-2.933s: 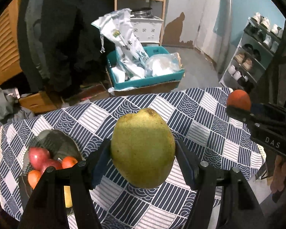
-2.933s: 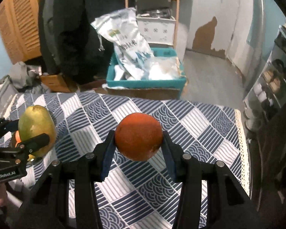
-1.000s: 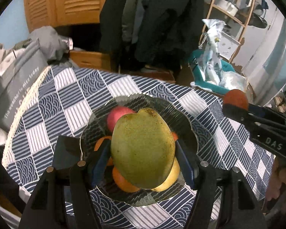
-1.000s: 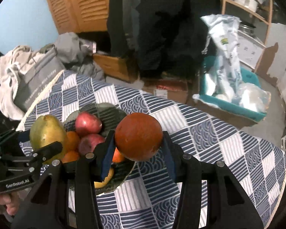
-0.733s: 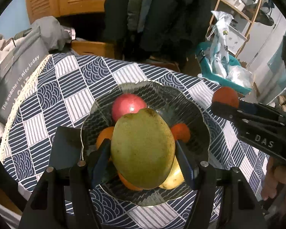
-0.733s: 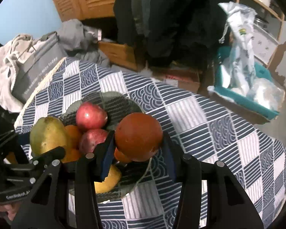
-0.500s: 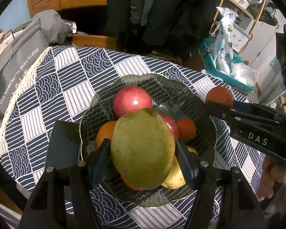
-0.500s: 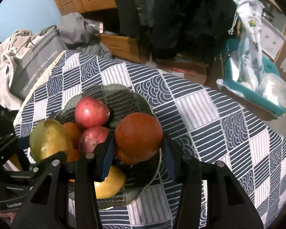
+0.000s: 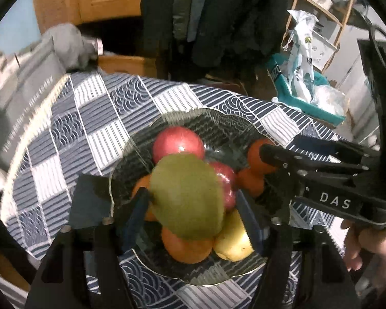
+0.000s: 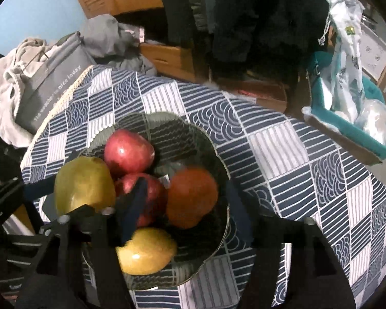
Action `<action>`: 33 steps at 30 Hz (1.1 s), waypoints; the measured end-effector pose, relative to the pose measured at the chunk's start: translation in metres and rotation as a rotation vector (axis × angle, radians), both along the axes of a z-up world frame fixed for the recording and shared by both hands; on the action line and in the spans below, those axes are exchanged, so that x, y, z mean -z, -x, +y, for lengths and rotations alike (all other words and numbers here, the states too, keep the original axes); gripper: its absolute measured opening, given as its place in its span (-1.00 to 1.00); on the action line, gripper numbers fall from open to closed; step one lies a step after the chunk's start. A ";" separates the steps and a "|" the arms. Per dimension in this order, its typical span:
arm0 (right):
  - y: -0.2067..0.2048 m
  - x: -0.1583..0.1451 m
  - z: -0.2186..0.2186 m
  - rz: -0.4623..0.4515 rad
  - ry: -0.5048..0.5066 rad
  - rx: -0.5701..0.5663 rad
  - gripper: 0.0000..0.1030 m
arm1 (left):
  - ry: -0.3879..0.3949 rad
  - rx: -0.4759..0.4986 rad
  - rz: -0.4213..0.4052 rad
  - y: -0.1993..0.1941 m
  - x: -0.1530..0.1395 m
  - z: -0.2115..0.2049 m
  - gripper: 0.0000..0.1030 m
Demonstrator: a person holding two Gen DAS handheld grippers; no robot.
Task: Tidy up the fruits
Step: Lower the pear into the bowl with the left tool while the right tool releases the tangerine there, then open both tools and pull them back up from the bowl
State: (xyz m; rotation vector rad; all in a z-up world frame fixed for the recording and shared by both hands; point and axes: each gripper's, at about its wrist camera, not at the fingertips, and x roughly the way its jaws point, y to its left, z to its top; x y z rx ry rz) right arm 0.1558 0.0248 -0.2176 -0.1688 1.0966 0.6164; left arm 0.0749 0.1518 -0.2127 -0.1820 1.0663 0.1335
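Observation:
A glass bowl (image 10: 220, 158) on the checked tablecloth holds two red apples (image 10: 128, 152), a yellow fruit (image 10: 146, 251) and several oranges (image 9: 186, 247). My left gripper (image 9: 193, 213) hangs over the bowl with its jaws opening. The green mango (image 9: 186, 195) is blurred between the pads, with a gap at the right pad (image 9: 247, 216). My right gripper (image 10: 185, 208) is also over the bowl and opening. An orange (image 10: 191, 197) sits loose between its pads, clear of both, low over the other fruit. The mango (image 10: 83, 185) shows at the left of the right wrist view.
A dark square mat (image 9: 90, 200) lies left of the bowl. Off the table's far left edge sit a grey bag (image 10: 54, 87) and heaped clothes. A teal crate (image 10: 347, 126) with plastic bags stands on the floor at the right. A hand (image 9: 368, 247) holds the right gripper.
Both grippers came over the bowl and lowered. Their jaws have now spread: the mango and the orange, gripped half a second ago, have come free and sunk toward the fruit.

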 end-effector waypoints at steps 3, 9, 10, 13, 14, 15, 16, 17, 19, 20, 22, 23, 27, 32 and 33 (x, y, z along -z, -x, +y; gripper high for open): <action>0.000 -0.005 -0.001 -0.008 -0.006 0.004 0.33 | -0.007 0.009 -0.008 0.001 -0.003 -0.002 0.46; 0.000 -0.016 -0.010 -0.022 -0.016 0.025 0.33 | 0.004 0.010 -0.017 0.004 -0.007 -0.001 0.46; 0.001 -0.018 -0.011 -0.024 -0.018 0.029 0.33 | 0.004 0.012 -0.021 0.004 -0.009 -0.002 0.46; 0.002 -0.024 -0.015 -0.033 -0.024 0.040 0.33 | -0.004 0.017 -0.031 0.006 -0.013 -0.005 0.46; 0.003 -0.027 -0.016 -0.041 -0.022 0.043 0.33 | -0.005 0.019 -0.037 0.006 -0.015 -0.007 0.46; 0.004 -0.029 -0.017 -0.052 -0.017 0.045 0.33 | -0.006 0.021 -0.041 0.007 -0.017 -0.008 0.46; 0.005 -0.032 -0.018 -0.063 -0.009 0.047 0.33 | -0.013 0.020 -0.046 0.008 -0.020 -0.009 0.46; 0.007 -0.034 -0.019 -0.076 0.001 0.050 0.34 | -0.016 0.021 -0.052 0.009 -0.023 -0.010 0.46; 0.010 -0.040 -0.021 -0.099 0.017 0.058 0.34 | -0.018 0.025 -0.063 0.010 -0.029 -0.012 0.46; 0.011 -0.043 -0.022 -0.108 0.021 0.059 0.34 | -0.017 0.027 -0.069 0.011 -0.033 -0.012 0.46; 0.014 -0.051 -0.025 -0.132 0.026 0.066 0.34 | -0.015 0.031 -0.083 0.012 -0.040 -0.014 0.46; 0.016 -0.054 -0.027 -0.141 0.028 0.068 0.34 | -0.017 0.032 -0.090 0.013 -0.043 -0.015 0.46; 0.021 -0.070 -0.034 -0.180 0.036 0.087 0.36 | -0.016 0.034 -0.122 0.017 -0.059 -0.019 0.46; 0.028 -0.094 -0.049 -0.215 0.015 0.117 0.41 | -0.053 0.044 -0.168 0.024 -0.078 -0.028 0.46; 0.030 -0.099 -0.052 -0.224 0.011 0.123 0.42 | -0.065 0.050 -0.179 0.025 -0.082 -0.030 0.46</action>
